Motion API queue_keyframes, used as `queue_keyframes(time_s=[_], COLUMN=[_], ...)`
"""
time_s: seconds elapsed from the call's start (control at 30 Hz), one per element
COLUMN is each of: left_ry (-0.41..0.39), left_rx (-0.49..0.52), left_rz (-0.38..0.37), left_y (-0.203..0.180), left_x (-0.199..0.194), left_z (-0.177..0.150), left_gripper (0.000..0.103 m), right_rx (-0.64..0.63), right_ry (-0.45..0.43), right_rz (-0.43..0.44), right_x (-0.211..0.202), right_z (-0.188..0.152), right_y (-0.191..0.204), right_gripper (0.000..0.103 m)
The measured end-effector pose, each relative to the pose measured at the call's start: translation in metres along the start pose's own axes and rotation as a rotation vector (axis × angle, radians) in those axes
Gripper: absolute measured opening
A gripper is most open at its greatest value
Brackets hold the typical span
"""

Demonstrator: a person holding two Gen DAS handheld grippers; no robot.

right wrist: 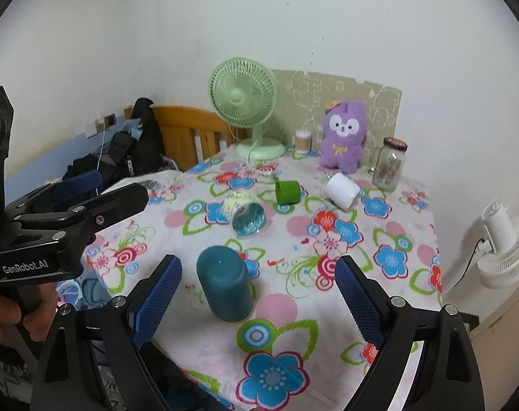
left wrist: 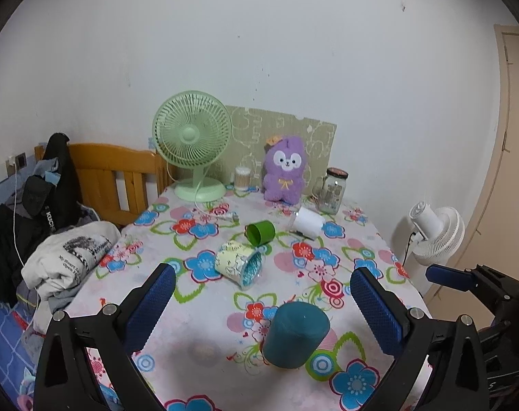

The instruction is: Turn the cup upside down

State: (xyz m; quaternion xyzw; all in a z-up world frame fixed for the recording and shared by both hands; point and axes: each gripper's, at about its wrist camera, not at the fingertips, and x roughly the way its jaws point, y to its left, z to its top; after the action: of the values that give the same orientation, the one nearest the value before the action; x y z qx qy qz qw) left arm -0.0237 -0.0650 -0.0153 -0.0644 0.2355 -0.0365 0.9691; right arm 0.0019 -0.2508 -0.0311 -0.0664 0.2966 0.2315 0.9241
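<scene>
We hold both tongs spread wide and empty: the left gripper point(left wrist: 263, 294) and right gripper point(right wrist: 257, 294) frame the teal cup point(left wrist: 295, 335), which already stands mouth-down between their fingers, so nothing needs gripping.

white wall point(left wrist: 293, 34) | wood bed frame point(left wrist: 102, 167) | door point(left wrist: 509, 137) rt | floral tbl point(left wrist: 198, 318)

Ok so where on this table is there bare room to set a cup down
Free cloth lies left of the teal cup, toward the table's near-left edge, and right of it below the white cup. Crowded: the middle, around the patterned cup and green cup, and the back row.
</scene>
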Motion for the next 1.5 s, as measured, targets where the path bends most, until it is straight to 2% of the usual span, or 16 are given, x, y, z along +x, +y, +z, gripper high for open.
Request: queue_keyframes(time_s=[0.27,1.5], left_ry=[-0.046,-0.061], left_rx=[0.003,0.000], left_rz=[-0.006,-0.014], left_y=[0.003,0.008], left_x=[-0.014,-0.021], left_z=[0.007,0.010], left_gripper=[0.103,0.103], right_rx=[-0.004,0.003], right_ry=[-0.038,-0.065], right_rz=[0.013,0.000], right_x=[-0.007,-0.012], right_z=[0.008,0.012], right_y=[0.007,0.015], right_gripper=[0.093,0.096])
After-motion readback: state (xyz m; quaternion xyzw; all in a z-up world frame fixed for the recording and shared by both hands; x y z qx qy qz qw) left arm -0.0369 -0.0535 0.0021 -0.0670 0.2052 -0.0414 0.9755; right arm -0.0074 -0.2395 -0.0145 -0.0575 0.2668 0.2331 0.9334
